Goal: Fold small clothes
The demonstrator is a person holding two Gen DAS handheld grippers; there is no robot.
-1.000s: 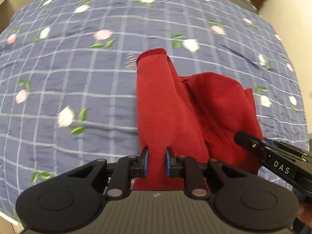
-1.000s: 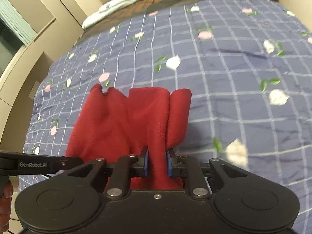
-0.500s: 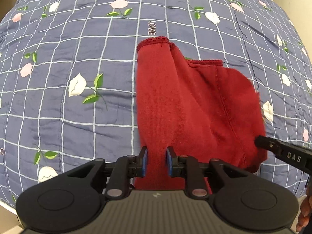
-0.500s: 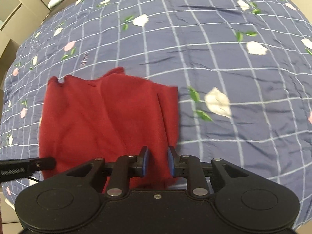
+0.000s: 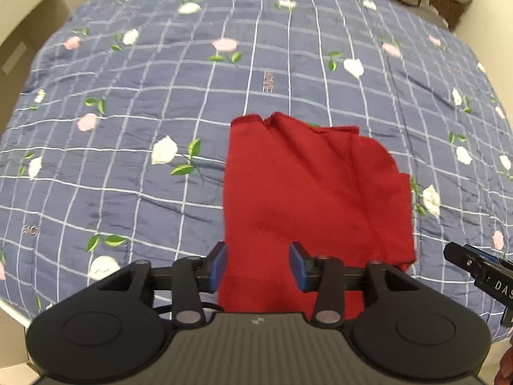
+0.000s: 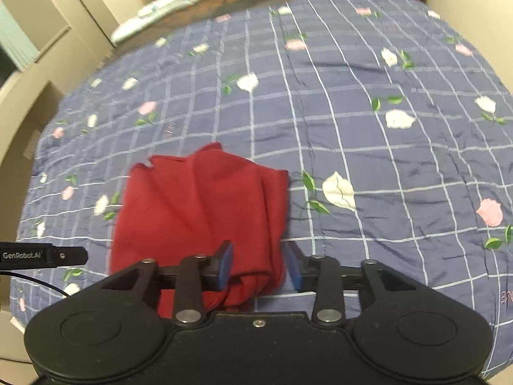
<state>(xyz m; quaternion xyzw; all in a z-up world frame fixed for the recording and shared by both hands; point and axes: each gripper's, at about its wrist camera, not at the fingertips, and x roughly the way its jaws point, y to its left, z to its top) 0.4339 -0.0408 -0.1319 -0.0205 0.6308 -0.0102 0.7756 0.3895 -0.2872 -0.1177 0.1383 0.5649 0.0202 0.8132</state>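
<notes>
In the left wrist view, the left gripper point(image 5: 258, 266) has its 2 blue-padded fingers point(image 5: 220, 265) spread wide, gripping nothing; the near edge of the red garment point(image 5: 307, 192) lies in the gap between them without being pinched. The garment lies folded on the blue checked floral bedspread point(image 5: 160, 96), its cuff-like hems at the far end and a stitched seam running down its right half. The tip of the right gripper point(image 5: 474, 263) shows at the right edge, just right of the cloth. In the right wrist view, the right gripper point(image 6: 260, 264) is likewise wide apart and holds nothing; the red garment point(image 6: 198, 205) lies left of centre, its near right corner between the fingers. The left gripper point(image 6: 61, 255) pokes in from the left, beside the cloth's left edge.
</notes>
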